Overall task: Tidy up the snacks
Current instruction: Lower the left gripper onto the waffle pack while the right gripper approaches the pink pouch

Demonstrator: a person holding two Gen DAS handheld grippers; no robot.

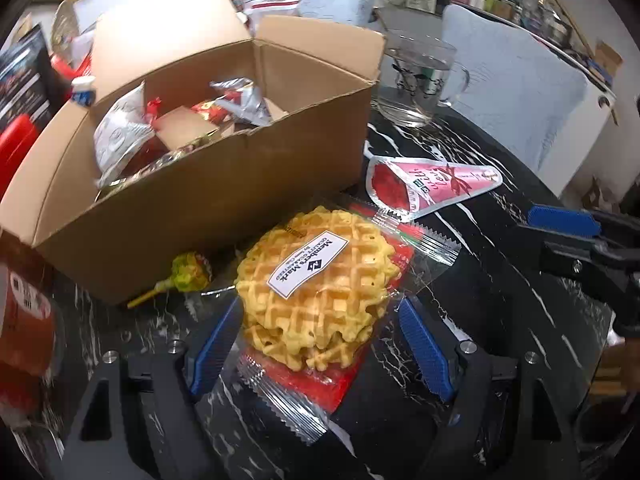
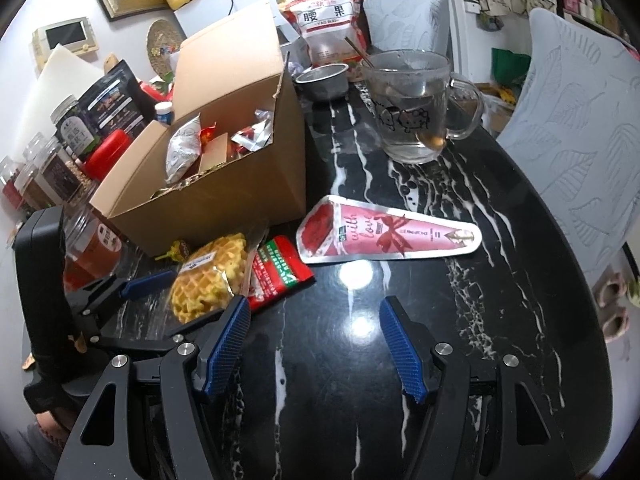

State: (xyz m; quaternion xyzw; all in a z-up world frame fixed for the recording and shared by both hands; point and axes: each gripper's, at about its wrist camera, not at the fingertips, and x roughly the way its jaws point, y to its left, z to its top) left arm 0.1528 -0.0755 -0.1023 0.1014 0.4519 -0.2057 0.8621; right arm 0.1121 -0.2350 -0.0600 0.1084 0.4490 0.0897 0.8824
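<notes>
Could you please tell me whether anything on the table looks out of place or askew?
Yes: the waffle pack lies on top of a red packet outside the box, and a lollipop is wedged at the box's base.

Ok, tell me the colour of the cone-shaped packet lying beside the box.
Pink and red with a silver edge, the cone-shaped packet shows best in the right wrist view.

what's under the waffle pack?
The waffle pack lies on a red snack packet whose crimped ends stick out both sides, on the black marble table. The packet's middle is covered, and anything else beneath can't be seen.
</notes>
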